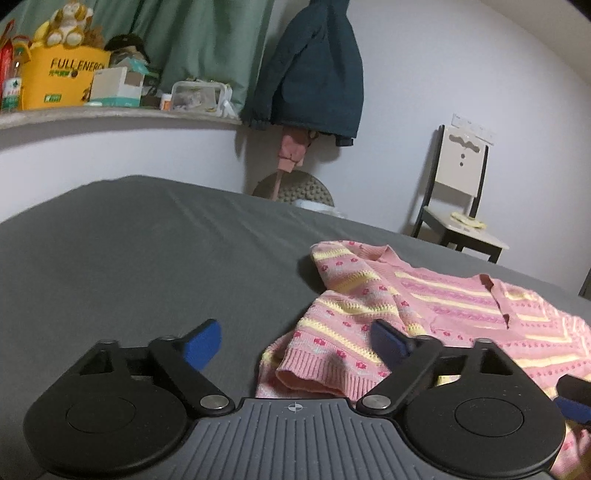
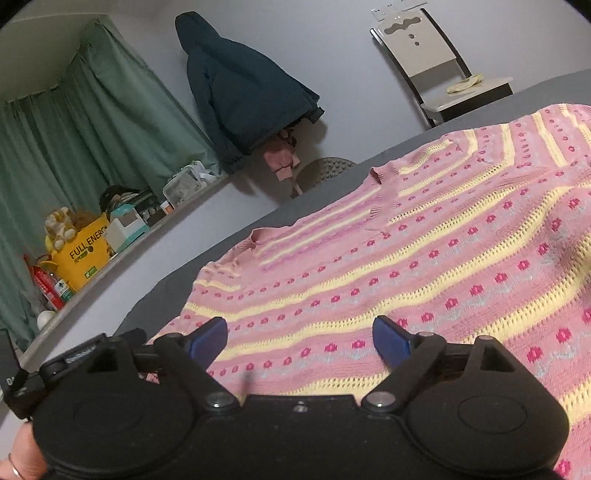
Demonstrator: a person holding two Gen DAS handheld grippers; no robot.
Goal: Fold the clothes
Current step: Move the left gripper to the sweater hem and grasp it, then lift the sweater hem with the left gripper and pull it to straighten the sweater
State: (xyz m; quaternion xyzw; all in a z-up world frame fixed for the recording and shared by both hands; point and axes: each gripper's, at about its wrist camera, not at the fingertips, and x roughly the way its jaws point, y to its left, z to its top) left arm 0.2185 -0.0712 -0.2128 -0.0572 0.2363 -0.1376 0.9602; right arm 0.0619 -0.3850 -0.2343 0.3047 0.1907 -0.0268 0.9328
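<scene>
While I watch: the fold looks barely begun, and I read it as early in the job.
Sweater: pink knit sweater (image 2: 424,258) with yellow stripes and red dots, lying on the grey bed sheet (image 1: 147,258), mostly spread flat.
Done so far: one sleeve (image 1: 354,266) lies doubled in over the chest by the collar; whether that counts as a deliberate fold I cannot tell.
Left to do: the body is unfolded in the right wrist view, hem and near cuff (image 1: 314,376) loose, so I judge both side folds and the halving are outstanding.
Left gripper: left gripper (image 1: 295,343) has its blue pads spread, the cuff lying between them but neither pad pressing it; nothing pinched.
Right gripper: right gripper (image 2: 299,341) spread wide over the sweater's lower body, pads clear of the knit, nothing held.
Hand: my right hand (image 2: 22,458) shows at the rig's edge, with a ring on one finger.
Yellow box: yellow box (image 1: 62,77) on the ledge (image 1: 110,114), a plush toy (image 1: 68,22) sitting on top of it.
Clear case: clear plastic case (image 1: 195,96) farther along the ledge, small items inside, too small to name.
White carton: white carton (image 1: 114,86) beside the yellow box, contents hidden.
Beyond: dark hooded jacket (image 1: 314,66) hanging on the wall, chair (image 1: 461,192) past the bed.
</scene>
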